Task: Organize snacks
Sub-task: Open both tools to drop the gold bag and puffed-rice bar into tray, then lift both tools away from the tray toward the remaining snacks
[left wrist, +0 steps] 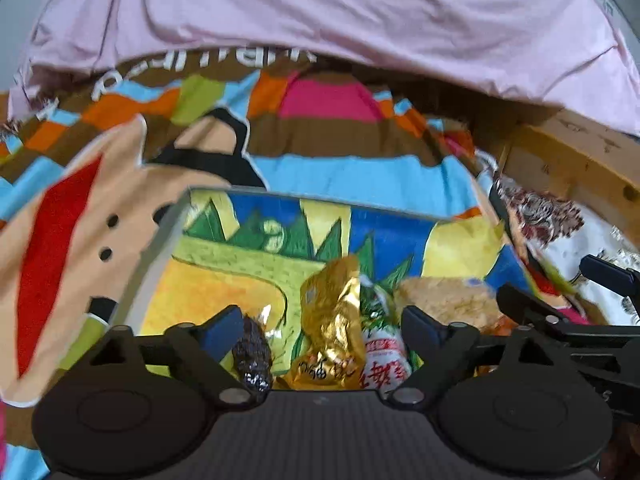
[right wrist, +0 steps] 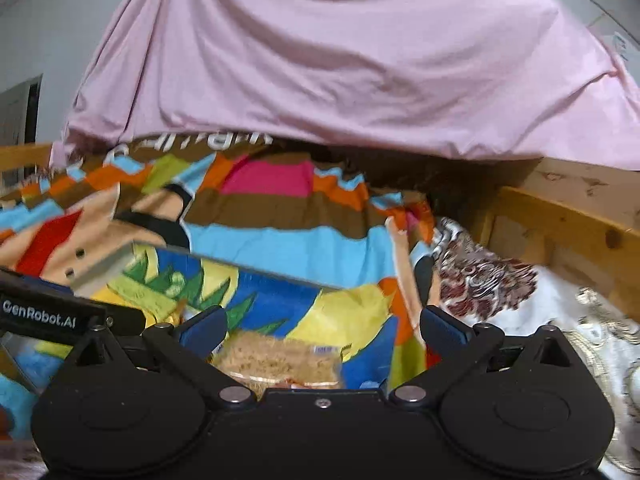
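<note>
In the left wrist view my left gripper (left wrist: pixel 322 326) is open above a clear box with a grey rim (left wrist: pixel 168 236). A gold foil packet (left wrist: pixel 332 320) stands between the fingers with neither pad touching it. A dark packet (left wrist: pixel 252 356) lies by the left finger. A red-and-white packet (left wrist: pixel 384 356) and a beige crumbly snack pack (left wrist: pixel 444 300) lie to the right. My right gripper (right wrist: pixel 324 328) is open too, above the beige snack pack (right wrist: pixel 276 360) and not touching it. The box rim (right wrist: pixel 104 268) shows at the left of that view.
The box rests on a bright cartoon blanket (left wrist: pixel 340 176) on a bed. A pink sheet (right wrist: pixel 340 60) hangs over the far side. A wooden bed frame (right wrist: pixel 560 220) and a white-and-brown patterned cloth (right wrist: pixel 480 276) are on the right. The two grippers hang close side by side.
</note>
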Demonstrator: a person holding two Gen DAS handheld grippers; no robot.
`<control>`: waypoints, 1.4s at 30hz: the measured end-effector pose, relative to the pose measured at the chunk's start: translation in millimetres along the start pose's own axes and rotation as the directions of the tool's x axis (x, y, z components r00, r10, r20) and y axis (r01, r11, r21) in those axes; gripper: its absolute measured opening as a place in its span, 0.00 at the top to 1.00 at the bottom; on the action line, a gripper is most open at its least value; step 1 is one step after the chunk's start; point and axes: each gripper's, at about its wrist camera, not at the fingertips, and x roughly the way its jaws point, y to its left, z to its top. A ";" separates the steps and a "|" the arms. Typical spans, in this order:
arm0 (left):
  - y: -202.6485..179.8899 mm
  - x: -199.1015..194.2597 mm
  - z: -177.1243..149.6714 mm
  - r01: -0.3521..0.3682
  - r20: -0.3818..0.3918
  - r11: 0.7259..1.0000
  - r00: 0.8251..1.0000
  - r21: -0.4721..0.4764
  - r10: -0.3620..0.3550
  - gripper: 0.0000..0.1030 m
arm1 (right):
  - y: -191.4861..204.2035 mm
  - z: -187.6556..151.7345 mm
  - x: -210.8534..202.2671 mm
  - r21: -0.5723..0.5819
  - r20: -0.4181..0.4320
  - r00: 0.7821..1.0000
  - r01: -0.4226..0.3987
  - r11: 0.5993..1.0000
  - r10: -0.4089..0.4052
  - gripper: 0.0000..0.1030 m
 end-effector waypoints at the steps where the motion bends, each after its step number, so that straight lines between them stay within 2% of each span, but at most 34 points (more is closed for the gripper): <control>1: -0.8 -6.6 2.3 0.000 0.008 1.000 1.000 0.001 0.000 0.09 | -1.4 4.2 -6.6 0.012 0.007 1.000 0.002 1.000 -0.002 0.01; 7: -0.3 -51.9 8.7 -0.004 0.069 1.000 0.998 -0.006 0.004 0.01 | -2.4 25.0 -53.0 0.058 0.040 0.999 0.006 0.998 -0.008 0.01; 15: 3.3 -113.6 -3.2 -0.029 0.116 0.999 0.993 0.023 0.026 0.01 | 17.1 28.7 -112.3 0.043 0.048 0.999 -0.015 0.999 0.012 0.01; 21: 6.8 -153.6 -24.7 -0.052 0.116 0.997 0.992 0.065 0.044 0.01 | 31.2 15.3 -150.0 0.072 0.016 0.999 -0.029 0.997 0.027 0.01; 32: 22.5 -205.4 -67.1 -0.090 0.088 0.988 0.993 0.126 0.080 0.01 | 52.9 -17.7 -206.3 0.039 -0.042 0.999 -0.015 0.999 0.016 0.01; 42: 29.1 -239.2 -98.4 -0.105 0.087 0.979 0.992 0.174 0.091 0.01 | 65.9 -38.4 -251.8 0.019 -0.010 1.000 -0.001 1.000 0.001 0.01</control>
